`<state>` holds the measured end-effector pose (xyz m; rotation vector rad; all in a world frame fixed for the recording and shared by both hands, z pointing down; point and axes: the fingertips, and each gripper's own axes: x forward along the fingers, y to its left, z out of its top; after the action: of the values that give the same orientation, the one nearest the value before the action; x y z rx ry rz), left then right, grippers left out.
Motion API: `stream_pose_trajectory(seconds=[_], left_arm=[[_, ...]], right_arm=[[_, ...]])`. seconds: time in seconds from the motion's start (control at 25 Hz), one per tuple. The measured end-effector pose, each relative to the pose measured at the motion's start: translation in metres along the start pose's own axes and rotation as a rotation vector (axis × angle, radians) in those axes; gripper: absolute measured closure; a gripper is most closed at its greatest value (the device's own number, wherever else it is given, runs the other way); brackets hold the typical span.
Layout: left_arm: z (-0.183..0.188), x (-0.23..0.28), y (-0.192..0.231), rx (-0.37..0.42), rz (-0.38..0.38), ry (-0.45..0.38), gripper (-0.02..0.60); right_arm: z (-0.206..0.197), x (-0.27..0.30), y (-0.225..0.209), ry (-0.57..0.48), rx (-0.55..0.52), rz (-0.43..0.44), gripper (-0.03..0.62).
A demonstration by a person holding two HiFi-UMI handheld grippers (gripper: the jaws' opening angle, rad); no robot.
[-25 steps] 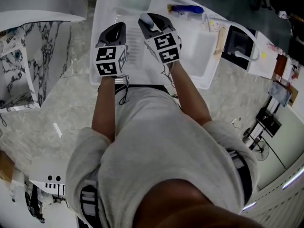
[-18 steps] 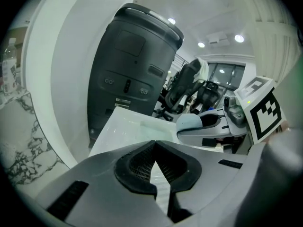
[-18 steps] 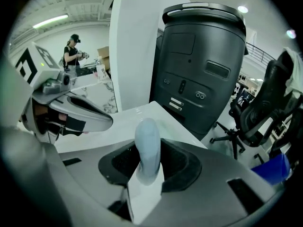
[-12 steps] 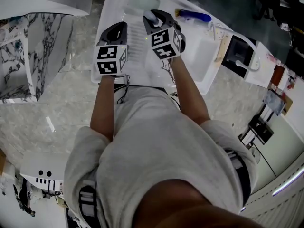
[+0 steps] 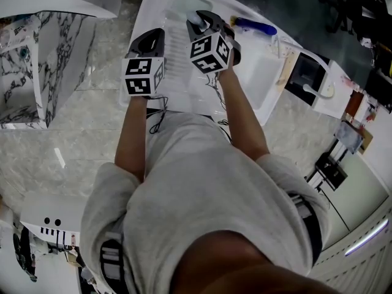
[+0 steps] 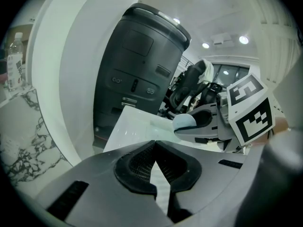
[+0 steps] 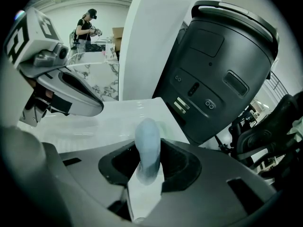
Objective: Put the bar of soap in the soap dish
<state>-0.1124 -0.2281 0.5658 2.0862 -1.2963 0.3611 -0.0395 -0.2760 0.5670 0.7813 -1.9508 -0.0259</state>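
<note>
Head view is showing a person leaning over a white counter with a sink at its right. A tall black bin is filling much of both gripper views beyond the counter. The left gripper is hanging over the counter's left part, its jaws resting tip to tip with nothing between them. The right gripper is pointing steeply down beside it, its jaws clamping the soap, a pale blue bar standing on edge between the pads. The soap is sitting near the pale soap dish at the counter's far end, not in it.
</note>
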Motion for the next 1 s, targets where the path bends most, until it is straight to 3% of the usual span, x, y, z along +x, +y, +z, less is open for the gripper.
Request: stream_pose_trajectory(seconds=[0.52,1.0], left_arm=[[0.010,0.003,0.017,-0.013,0.021,-0.007,0.563],[0.019,0.005,0.023,-0.011,0.028,-0.018,0.563]], right_arm=[[0.003,0.029,0.000,0.094,-0.145,0.020,0.476],[-0.002,0.051,-0.003,0.164,-0.180,0.052,0.476]])
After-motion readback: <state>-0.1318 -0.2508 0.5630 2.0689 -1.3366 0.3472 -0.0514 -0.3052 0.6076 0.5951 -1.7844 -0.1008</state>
